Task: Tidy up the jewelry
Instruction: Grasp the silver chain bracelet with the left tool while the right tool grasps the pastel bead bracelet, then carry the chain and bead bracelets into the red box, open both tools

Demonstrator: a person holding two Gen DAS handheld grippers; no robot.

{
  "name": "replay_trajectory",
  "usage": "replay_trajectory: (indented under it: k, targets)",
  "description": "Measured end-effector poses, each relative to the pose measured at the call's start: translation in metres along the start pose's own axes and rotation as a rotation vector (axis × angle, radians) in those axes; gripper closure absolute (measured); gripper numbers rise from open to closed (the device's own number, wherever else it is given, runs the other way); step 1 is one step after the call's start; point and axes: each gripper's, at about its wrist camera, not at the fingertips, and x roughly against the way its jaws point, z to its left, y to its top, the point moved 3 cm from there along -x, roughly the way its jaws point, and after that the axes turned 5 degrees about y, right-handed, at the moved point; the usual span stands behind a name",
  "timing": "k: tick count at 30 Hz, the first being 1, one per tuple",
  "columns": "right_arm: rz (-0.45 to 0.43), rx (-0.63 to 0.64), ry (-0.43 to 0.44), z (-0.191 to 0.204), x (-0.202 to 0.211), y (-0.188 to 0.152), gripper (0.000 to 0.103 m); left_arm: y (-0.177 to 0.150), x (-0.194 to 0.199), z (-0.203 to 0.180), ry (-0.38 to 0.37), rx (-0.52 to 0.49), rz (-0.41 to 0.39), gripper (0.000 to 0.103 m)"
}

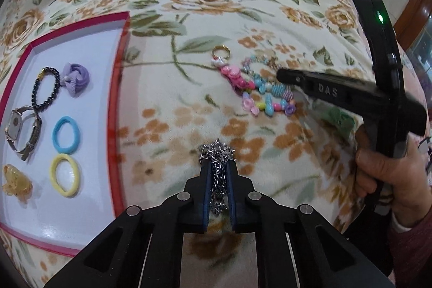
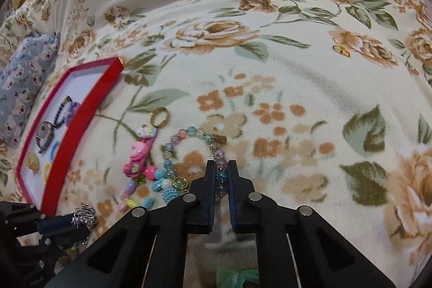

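Floral blanket [image 1: 189, 104] carries everything; red-rimmed tray [image 1: 114, 104] lies toward its left edge, holding sorted watch [image 1: 21, 131] and hair ties, with bare floor free at its far corner. Left gripper [image 1: 218, 166] is clenched on a silver chain [image 1: 217, 153], off the tray's right rim. Right gripper [image 2: 221, 166] grasps the glass-bead bracelet [image 2: 189, 134] beside the pink keychain [image 2: 139, 153].

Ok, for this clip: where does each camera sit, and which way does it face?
Left wrist: rides the left gripper, facing forward over the floral blanket; its fingers pinch a silver chain; the right gripper and right hand show.
Right wrist: rides the right gripper, facing forward; its fingers close around a beaded bracelet; left gripper at lower left.
Shared: red tray, pink keychain, chain.
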Motion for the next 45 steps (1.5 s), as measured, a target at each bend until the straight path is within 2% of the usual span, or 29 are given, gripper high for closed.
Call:
replay_trajectory:
  k: [8,17,32,45]
  targets:
    - [-0.09,-0.079,0.156,0.009,0.039,0.008,0.096,0.007,0.029,0.016,-0.032,0.055,-0.078,0.095]
    - [-0.15,-0.057,0.222,0.038,0.073,0.015,0.096,0.0,0.068,0.037,-0.038,0.098,-0.156,0.095]
    - [-0.121,0.021,0.312,0.098,0.071,0.013,0.096,-0.016,0.104,0.083,0.015,0.205,-0.222,0.095]
    - [-0.068,0.108,0.393,0.158,0.049,0.016,0.096,-0.025,0.116,0.119,0.055,0.278,-0.233,0.095]
